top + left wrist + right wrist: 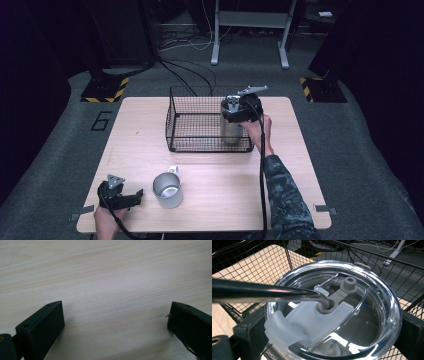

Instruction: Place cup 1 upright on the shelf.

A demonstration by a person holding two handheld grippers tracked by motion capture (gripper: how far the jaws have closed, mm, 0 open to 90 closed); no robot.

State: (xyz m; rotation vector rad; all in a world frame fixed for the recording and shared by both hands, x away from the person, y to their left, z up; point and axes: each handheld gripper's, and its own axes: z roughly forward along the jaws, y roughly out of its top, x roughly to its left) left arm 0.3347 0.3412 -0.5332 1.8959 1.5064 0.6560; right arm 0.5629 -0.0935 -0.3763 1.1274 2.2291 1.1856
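A steel tumbler with a clear lid and a bent metal straw stands in the right part of a black wire basket. My right gripper is shut on the tumbler's top, its jaws pressed against both sides of the lid. A steel mug with a handle stands on the wooden table near the front. My left gripper lies low at the front left, just left of the mug. It is open, with bare table between its jaws.
The basket sits at the table's far middle. Cables, a white stand and yellow-black marked bases lie on the grey floor beyond the table. Dark curtains close both sides.
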